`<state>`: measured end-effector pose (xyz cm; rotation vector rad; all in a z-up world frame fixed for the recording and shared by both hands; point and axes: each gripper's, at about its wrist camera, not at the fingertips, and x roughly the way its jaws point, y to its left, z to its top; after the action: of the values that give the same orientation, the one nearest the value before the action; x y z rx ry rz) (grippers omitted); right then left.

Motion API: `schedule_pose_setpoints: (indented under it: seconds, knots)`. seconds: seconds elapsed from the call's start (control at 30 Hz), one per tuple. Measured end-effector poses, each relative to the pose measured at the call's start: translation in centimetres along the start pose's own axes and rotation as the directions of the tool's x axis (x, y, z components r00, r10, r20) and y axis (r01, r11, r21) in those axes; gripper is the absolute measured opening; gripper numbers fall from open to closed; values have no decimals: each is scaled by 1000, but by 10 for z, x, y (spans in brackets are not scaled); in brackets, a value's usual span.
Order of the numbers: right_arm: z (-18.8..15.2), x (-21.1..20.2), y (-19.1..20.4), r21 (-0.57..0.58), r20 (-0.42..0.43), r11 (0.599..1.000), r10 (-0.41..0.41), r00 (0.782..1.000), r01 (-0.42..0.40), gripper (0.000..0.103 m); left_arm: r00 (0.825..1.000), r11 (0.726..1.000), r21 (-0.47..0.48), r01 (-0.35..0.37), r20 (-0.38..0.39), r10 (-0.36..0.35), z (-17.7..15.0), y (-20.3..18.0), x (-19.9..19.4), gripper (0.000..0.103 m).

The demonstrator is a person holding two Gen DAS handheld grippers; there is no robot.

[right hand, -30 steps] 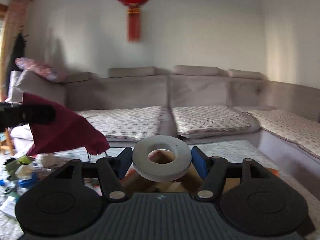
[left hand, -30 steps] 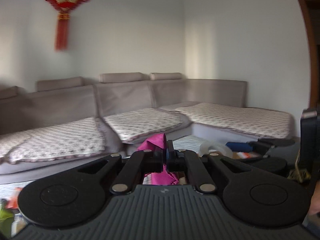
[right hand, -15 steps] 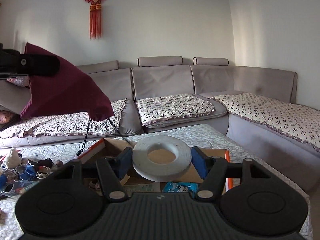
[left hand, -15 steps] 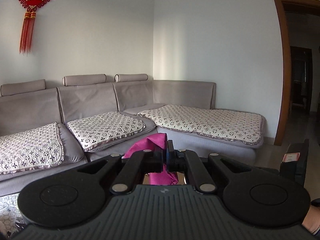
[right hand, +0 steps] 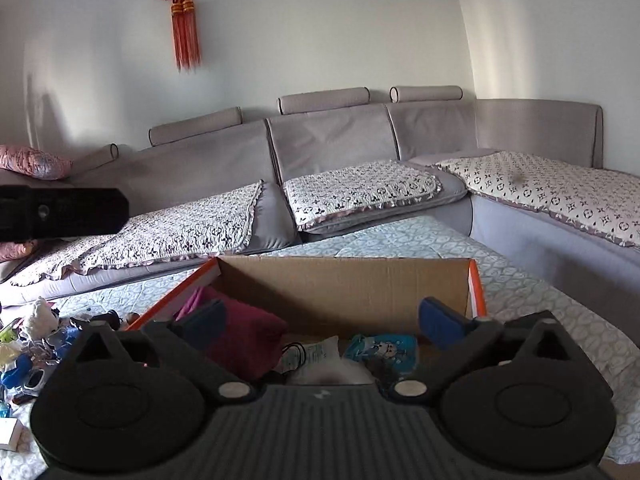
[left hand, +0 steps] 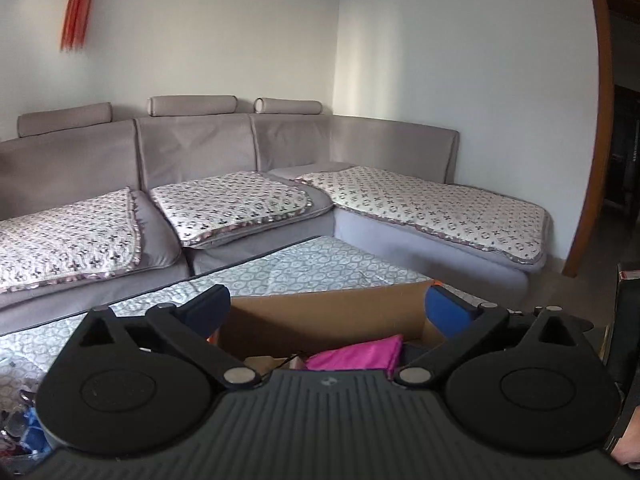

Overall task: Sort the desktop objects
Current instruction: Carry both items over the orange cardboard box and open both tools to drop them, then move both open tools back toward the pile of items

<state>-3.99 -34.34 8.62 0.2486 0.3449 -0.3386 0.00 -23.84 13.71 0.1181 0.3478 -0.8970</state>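
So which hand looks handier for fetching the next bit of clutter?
Probably the left. Both grippers, left and right, have just opened empty over the cardboard box, but the clutter pile lies on the left gripper's side.

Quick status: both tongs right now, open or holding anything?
Left tongs: open, just released, empty; magenta cloth lies in the cardboard box.
Right tongs: open, just released, empty.
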Motion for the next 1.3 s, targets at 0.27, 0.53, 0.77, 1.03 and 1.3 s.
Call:
schedule_pose_setpoints:
  seconds: [0.27,0.53,0.77,1.03,1.3]
  knots:
    - [6,-3,10,-9,-18,998,-54,998,54,103,999,999,8,-45,3,45,4,8,-5,103]
    - [19,-19,25,-8,44,992,-129,991,129,103,996,996,-17,-84,-21,84,-1,23,-9,103]
    - [18,-20,61,-59,15,995,-81,997,81,103,986,987,-54,-153,-70,149,-13,42,-21,103]
    - [9,-14,117,-132,-41,991,17,999,-22,103,931,940,-85,-330,-193,310,-30,69,-38,103]
    - [-4,-3,180,-189,-108,971,125,986,-143,103,869,878,-122,-462,-260,421,-55,102,-74,103]
